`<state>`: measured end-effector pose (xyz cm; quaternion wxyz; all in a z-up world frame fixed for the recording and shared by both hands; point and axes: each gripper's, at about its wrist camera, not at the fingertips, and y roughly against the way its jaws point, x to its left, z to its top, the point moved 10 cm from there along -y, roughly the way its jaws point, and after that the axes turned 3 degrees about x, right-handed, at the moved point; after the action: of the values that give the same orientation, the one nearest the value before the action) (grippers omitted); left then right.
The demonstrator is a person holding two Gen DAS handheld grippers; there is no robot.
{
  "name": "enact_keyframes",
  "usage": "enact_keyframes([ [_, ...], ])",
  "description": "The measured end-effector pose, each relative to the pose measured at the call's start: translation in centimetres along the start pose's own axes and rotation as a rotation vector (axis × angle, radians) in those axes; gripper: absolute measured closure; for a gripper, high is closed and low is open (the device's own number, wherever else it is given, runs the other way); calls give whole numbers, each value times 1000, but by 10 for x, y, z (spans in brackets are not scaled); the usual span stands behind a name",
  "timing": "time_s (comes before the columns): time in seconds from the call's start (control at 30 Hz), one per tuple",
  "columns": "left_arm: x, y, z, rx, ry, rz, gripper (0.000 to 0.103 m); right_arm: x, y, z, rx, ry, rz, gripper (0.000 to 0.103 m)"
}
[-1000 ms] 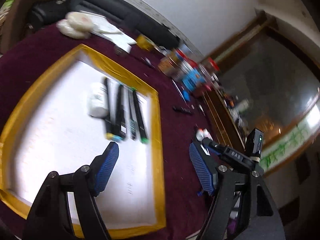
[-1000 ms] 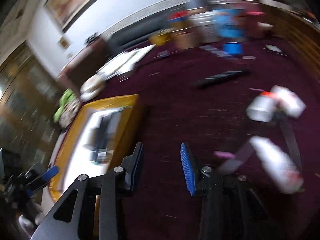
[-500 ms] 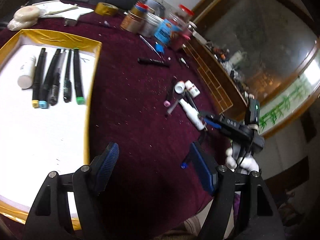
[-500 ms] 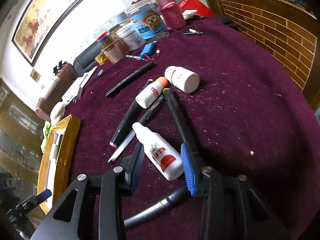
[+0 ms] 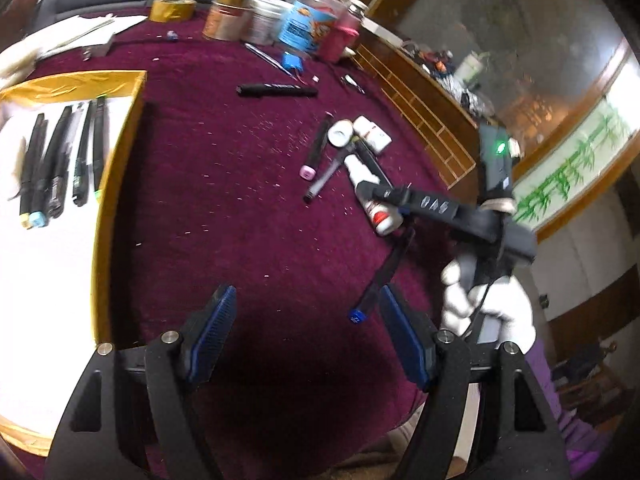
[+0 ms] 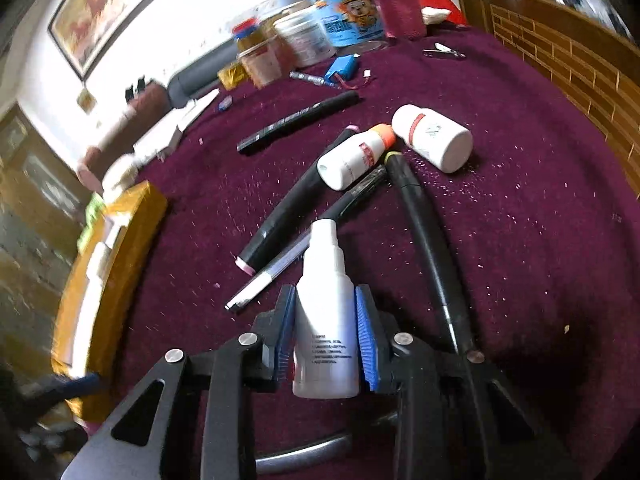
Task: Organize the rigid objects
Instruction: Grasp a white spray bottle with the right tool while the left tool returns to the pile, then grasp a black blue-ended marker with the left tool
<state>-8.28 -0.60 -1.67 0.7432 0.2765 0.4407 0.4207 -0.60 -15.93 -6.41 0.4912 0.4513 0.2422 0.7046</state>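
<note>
My right gripper [image 6: 325,336] is shut on a white dropper bottle [image 6: 325,312] that lies on the maroon cloth; it also shows in the left wrist view [image 5: 370,196]. Beyond it lie a white bottle with an orange cap [image 6: 354,156], a white pill bottle [image 6: 432,138] and several black markers [image 6: 288,208]. My left gripper [image 5: 308,336] is open and empty above bare cloth, next to a blue-capped marker [image 5: 380,280]. A gold-rimmed white tray [image 5: 120,152] at the left holds several markers [image 5: 56,160].
Jars and tins [image 5: 280,12] stand at the table's far edge, with a roll of gold tape [image 5: 172,9] and papers [image 5: 76,36]. A lone black marker [image 5: 276,90] lies mid-table. A wooden lattice rail [image 5: 424,112] borders the right side.
My right gripper has moved forward and closed on the white dropper bottle. My left gripper has swung right, away from the tray, and stays open.
</note>
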Motion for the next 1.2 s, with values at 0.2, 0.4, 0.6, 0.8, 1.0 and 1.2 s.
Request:
enact_keyframes([
  [0.2,-44,-35,7,36,-168,47,30,-8,37,7,-91,-34,63,77],
  [0.4,-89,-84,15,65,-379,114,30,-27,55,6,-106,-111,92,77],
  [0.6,-69,-91,15,62,-440,198,93,-34,63,5,-119,-138,109,77],
  [0.8,-37,-71,1,95,-335,165,93,-39,63,4,-123,-142,125,77],
  [1.0,-82,-74,13,39,-406,71,43,-42,60,1,-117,-170,147,77],
  [1.2,-99,-116,-4,71,-577,159,63,-43,65,-3,-120,-169,137,76],
])
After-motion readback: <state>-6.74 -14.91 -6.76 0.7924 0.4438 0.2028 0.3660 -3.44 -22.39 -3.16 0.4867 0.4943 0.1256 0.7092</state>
